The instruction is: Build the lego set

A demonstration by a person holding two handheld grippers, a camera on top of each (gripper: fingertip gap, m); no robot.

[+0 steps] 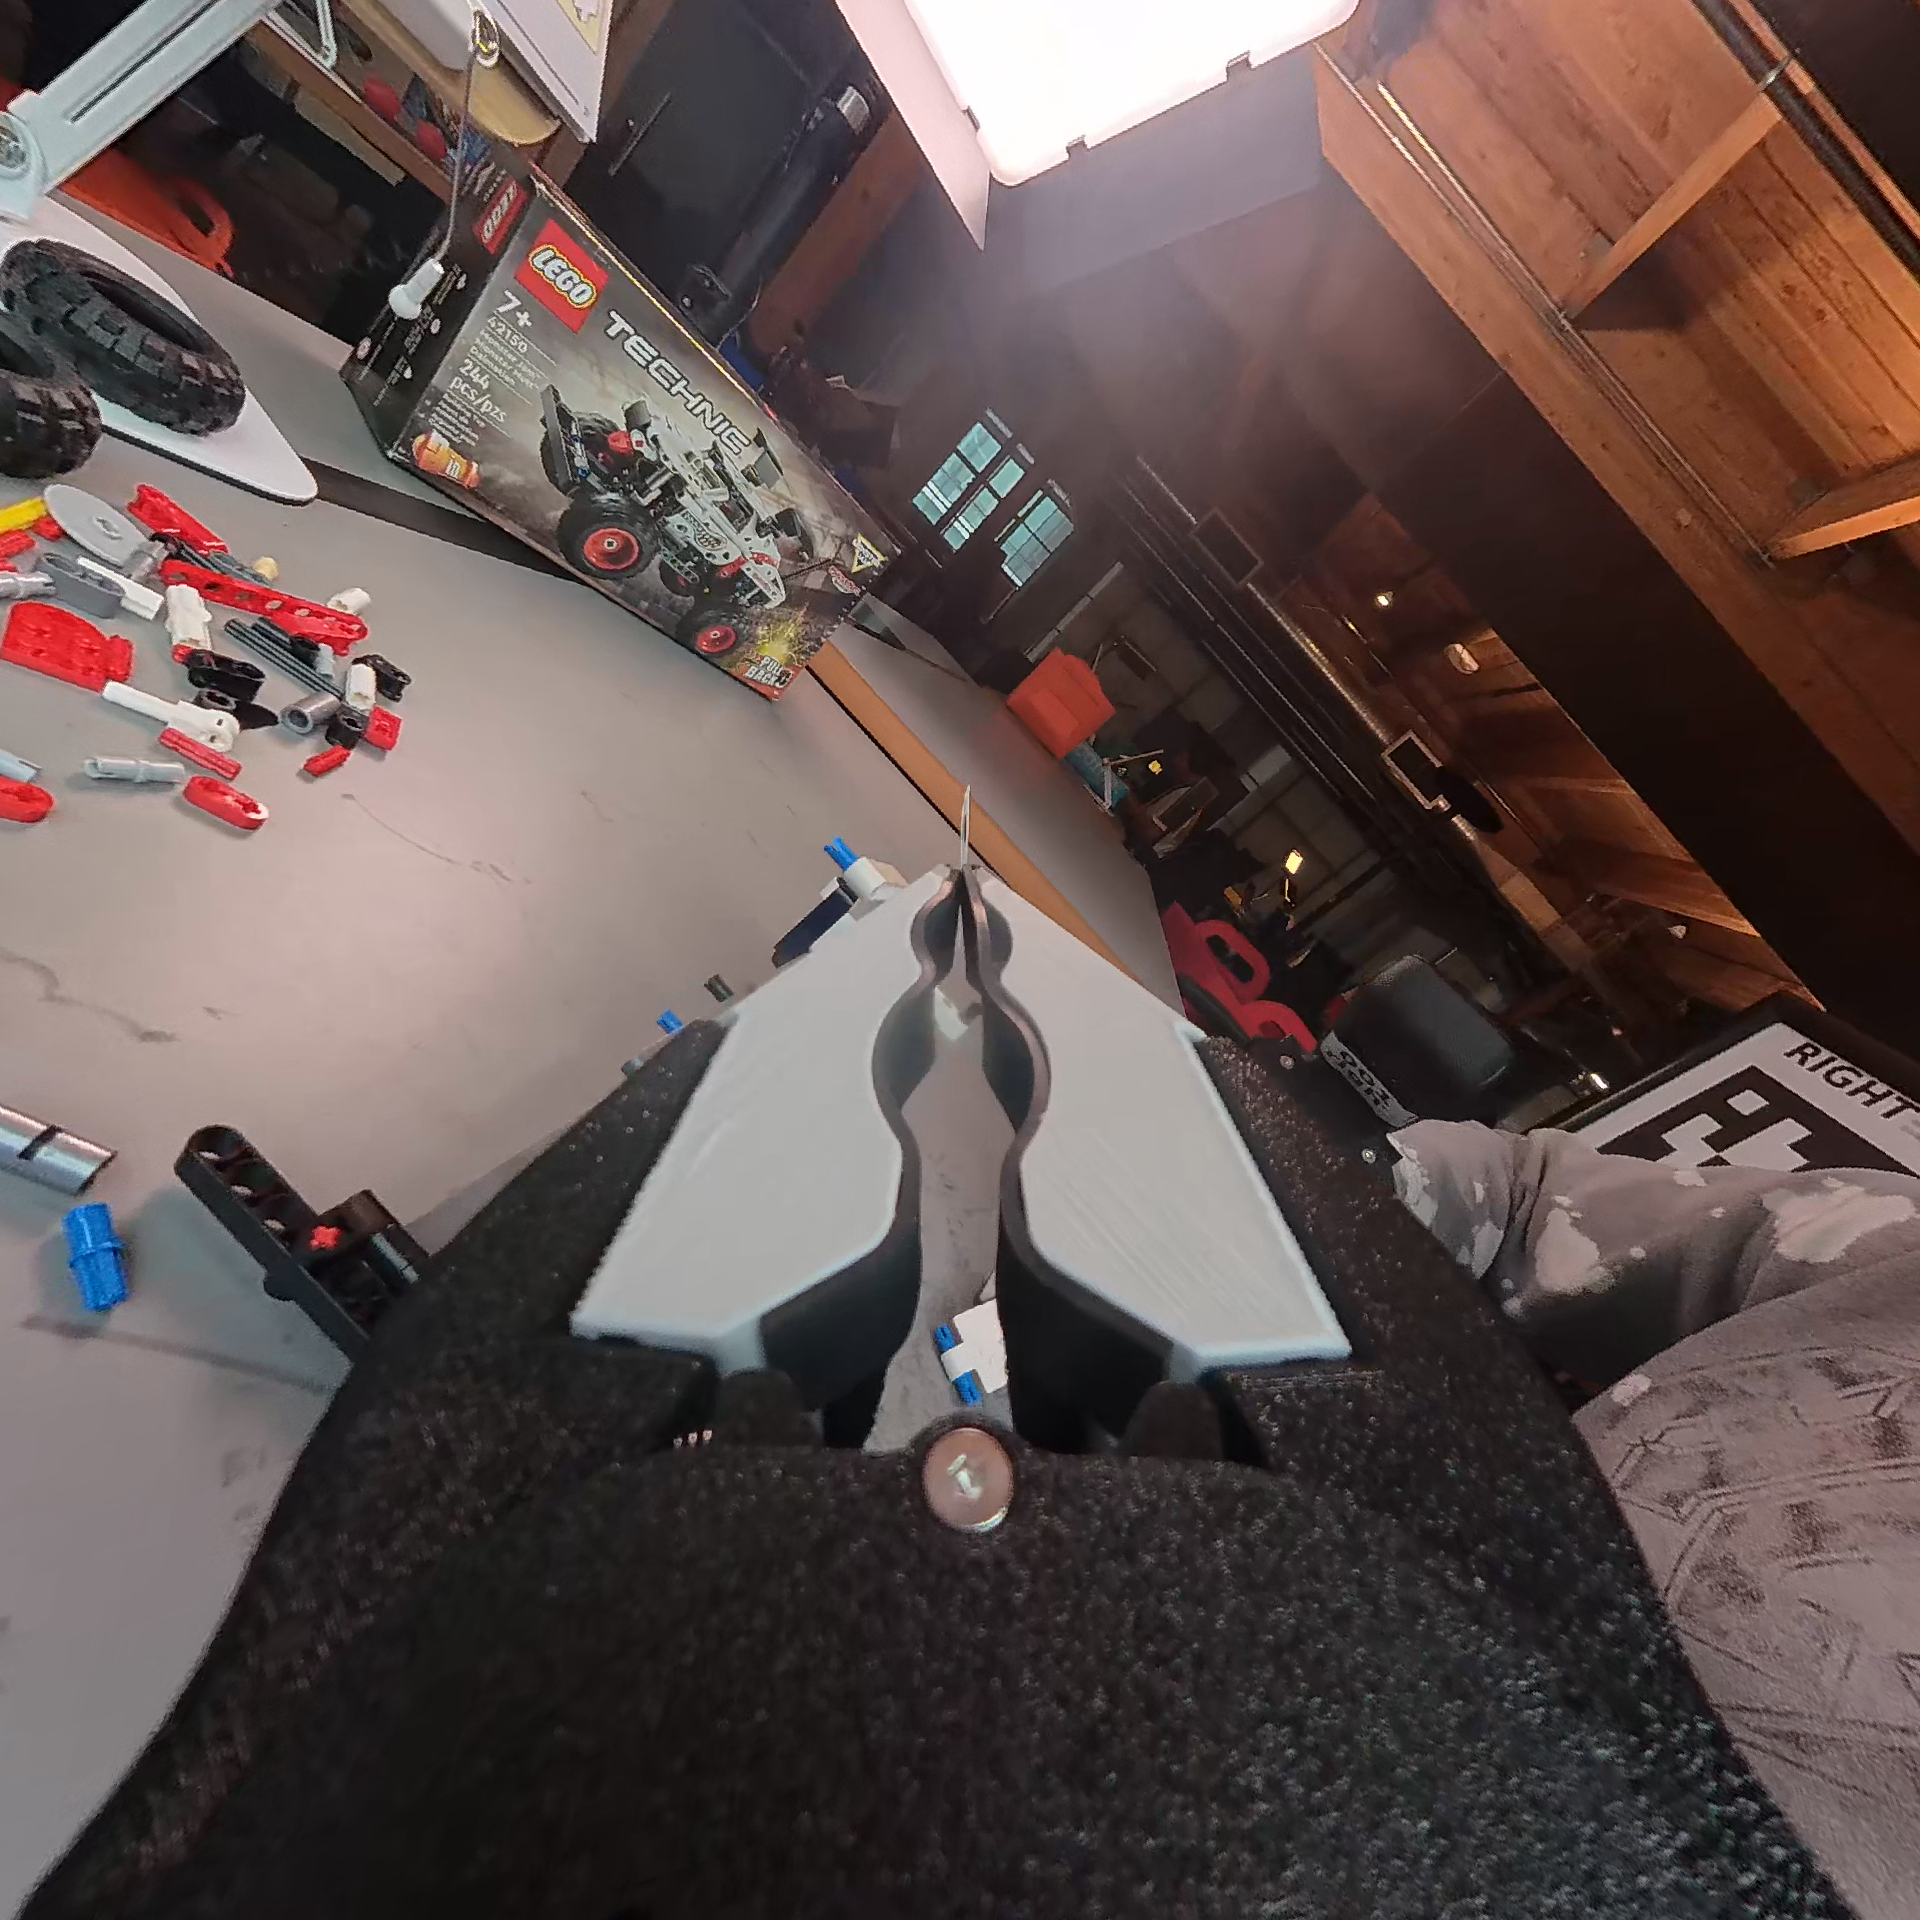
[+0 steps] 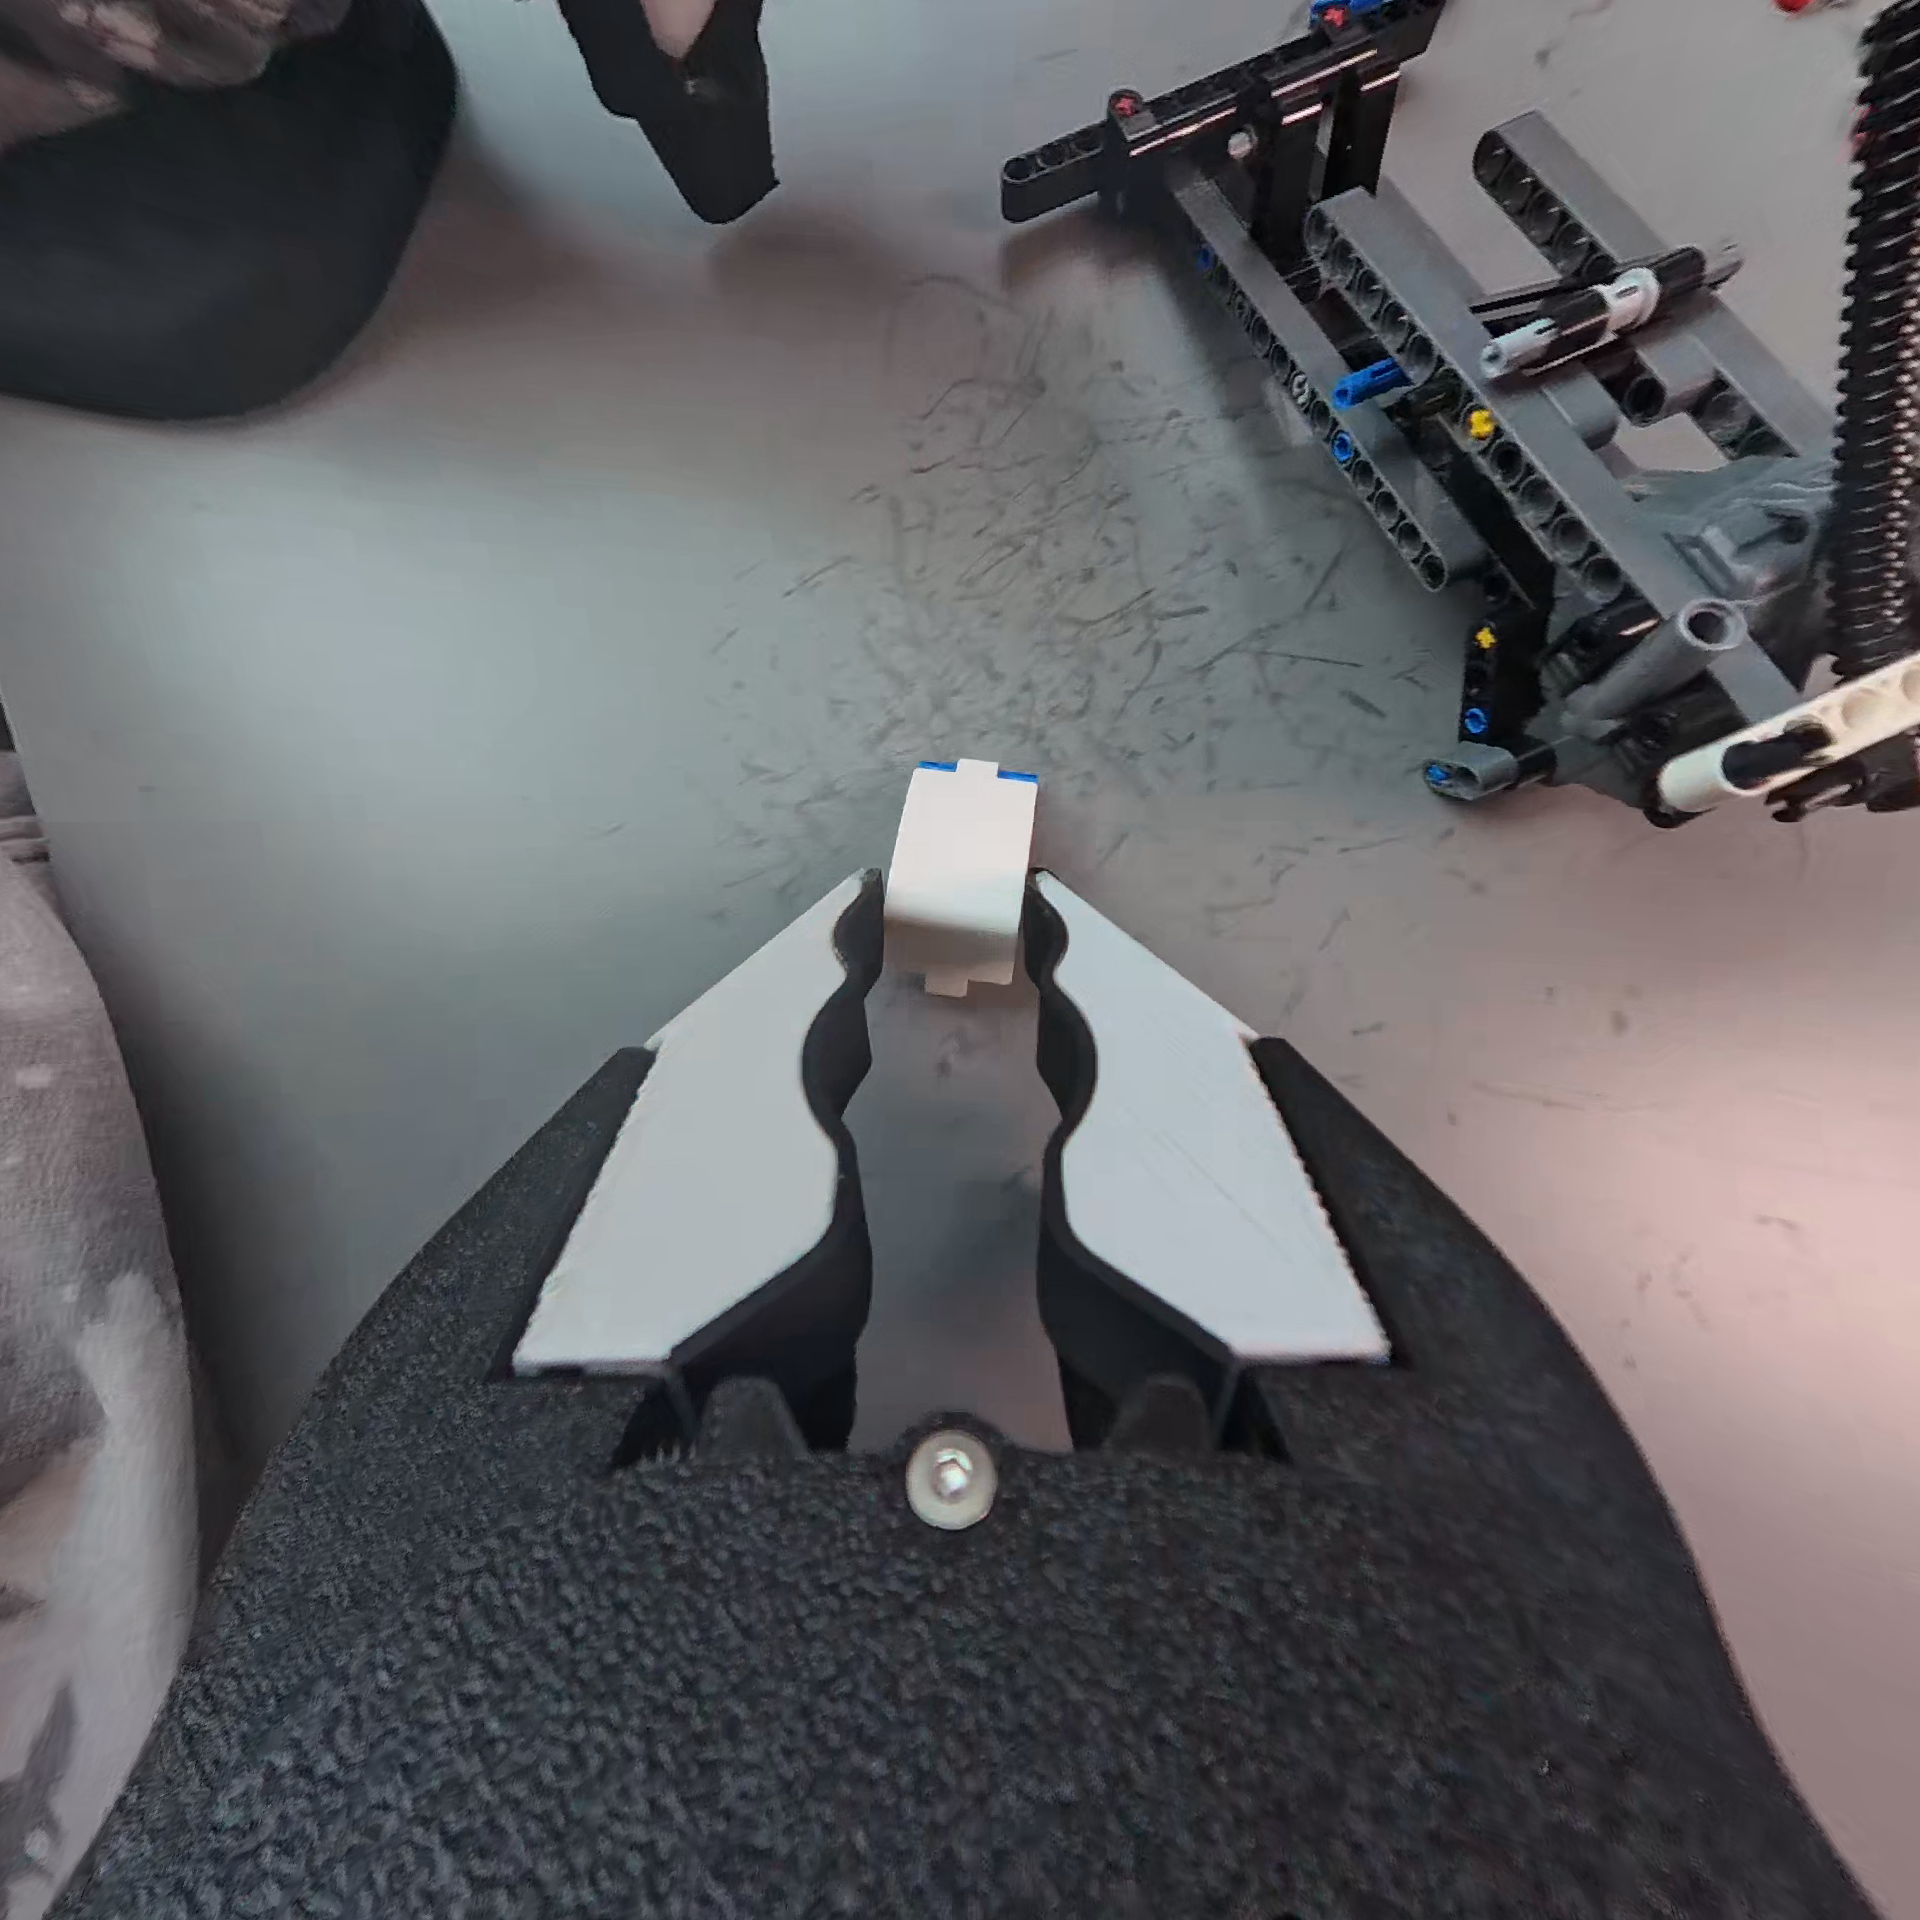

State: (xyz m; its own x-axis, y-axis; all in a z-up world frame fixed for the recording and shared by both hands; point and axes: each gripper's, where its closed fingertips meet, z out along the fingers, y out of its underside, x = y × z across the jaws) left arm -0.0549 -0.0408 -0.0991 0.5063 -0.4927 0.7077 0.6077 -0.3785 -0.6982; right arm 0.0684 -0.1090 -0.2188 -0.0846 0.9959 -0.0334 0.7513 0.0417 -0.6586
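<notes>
My left gripper (image 1: 964,885) is tilted over the grey table (image 1: 520,935), its jaws closed on a thin pale flat piece (image 1: 968,826) seen edge-on, which sticks out past the tips. My right gripper (image 2: 954,883) is shut on a white brick (image 2: 961,873) with blue pins at its far end, held above the table (image 2: 520,675). The partly built dark grey and black chassis (image 2: 1507,436) lies at the upper right of the right wrist view, apart from the brick. One end of a black beam with a red pin (image 1: 281,1236) shows at the lower left of the left wrist view.
Loose red, white, grey and black parts (image 1: 208,644) lie at the far left, with black tyres (image 1: 114,332) on a white board and the set's box (image 1: 623,457) behind. A blue pin (image 1: 96,1257) and small white-and-blue pieces (image 1: 857,878) lie near my left fingers. A person's patterned sleeve (image 1: 1714,1351) is at the right. Across from one pair of fingers to the other is roughly 20 cm.
</notes>
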